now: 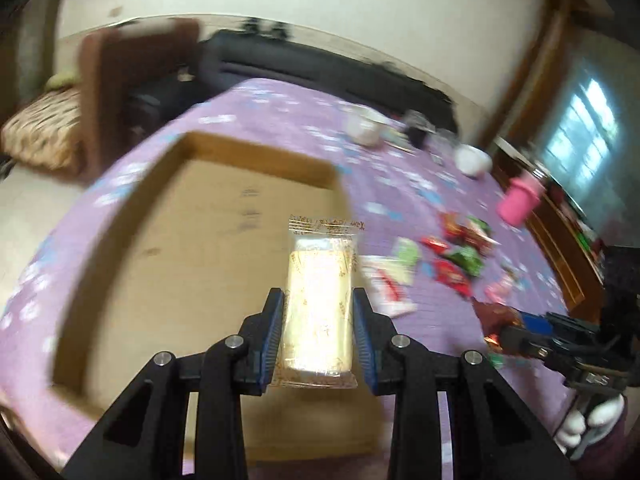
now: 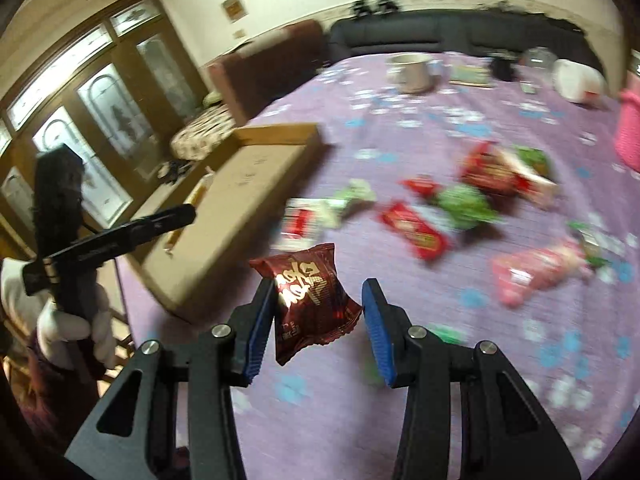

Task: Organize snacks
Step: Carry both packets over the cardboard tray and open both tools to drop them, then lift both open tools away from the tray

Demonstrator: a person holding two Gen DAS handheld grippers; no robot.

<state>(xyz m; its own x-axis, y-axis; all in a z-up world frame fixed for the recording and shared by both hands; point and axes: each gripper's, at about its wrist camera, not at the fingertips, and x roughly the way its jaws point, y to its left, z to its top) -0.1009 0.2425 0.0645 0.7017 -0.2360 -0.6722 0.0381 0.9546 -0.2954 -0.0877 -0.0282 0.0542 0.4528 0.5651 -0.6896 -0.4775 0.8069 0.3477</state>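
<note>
My left gripper [image 1: 319,316] is shut on a pale yellow cake in a clear wrapper [image 1: 320,300], held over the open cardboard box [image 1: 256,156]. The right wrist view shows that gripper [image 2: 188,213] from the side, above the box [image 2: 280,136]. My right gripper [image 2: 318,320] is shut on a dark red snack packet [image 2: 312,304], lifted off the purple tablecloth [image 2: 360,420] just right of the box. The left wrist view shows it low on the right, with the red packet [image 1: 496,316] in it. Several loose red, green and pink snack packets [image 2: 412,228] lie on the cloth beyond.
At the table's far end stand a white mug [image 2: 412,72], a white container [image 2: 576,80] and a pink cup [image 1: 518,202]. Beyond the table are a dark sofa [image 2: 420,36] and a brown chair [image 1: 100,92]. A white-gloved hand [image 2: 68,320] grips the left handle.
</note>
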